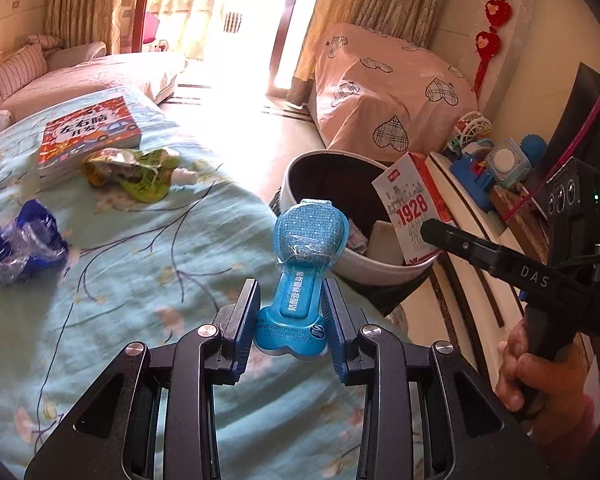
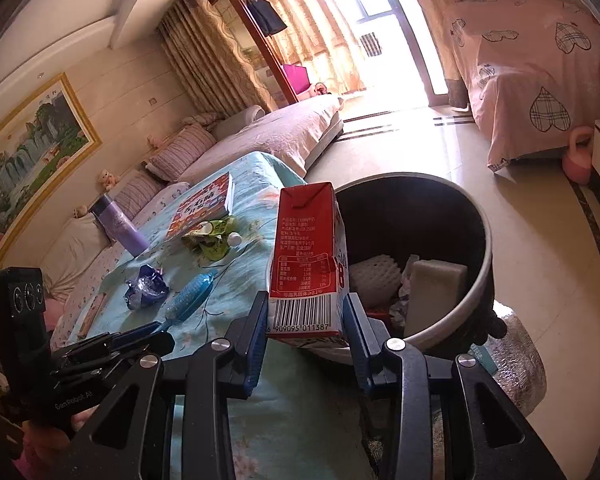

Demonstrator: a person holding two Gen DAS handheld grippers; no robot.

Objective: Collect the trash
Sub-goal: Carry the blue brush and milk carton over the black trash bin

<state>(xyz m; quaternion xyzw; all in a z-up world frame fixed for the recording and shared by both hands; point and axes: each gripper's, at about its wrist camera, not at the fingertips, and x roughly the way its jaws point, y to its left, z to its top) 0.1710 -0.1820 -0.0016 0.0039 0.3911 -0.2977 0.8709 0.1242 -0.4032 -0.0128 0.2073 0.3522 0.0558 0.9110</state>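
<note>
Here the blue wrapper [image 1: 306,248] points lengthwise toward the bin [image 1: 300,168].

left gripper [image 1: 290,312]: jaws clamped, tilted down beside the bin [image 1: 300,164] | right gripper [image 2: 306,328]: jaws clamped, tilted down at bin rim | right hand [image 1: 528,376] grips handle

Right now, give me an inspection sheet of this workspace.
Surface: bed with floral teal sheet.
Job's things: bin beside the bed, partly filled; red carton in right tool; blue packet in left tool.
Clutter: green pouch, blue wrapper, book, purple flask on the bed.
Grippers: both tools shut on their items, near the bin.
Cables: red cord by the right tool.
Surroundings: sofa, toys, bright doorway.
</note>
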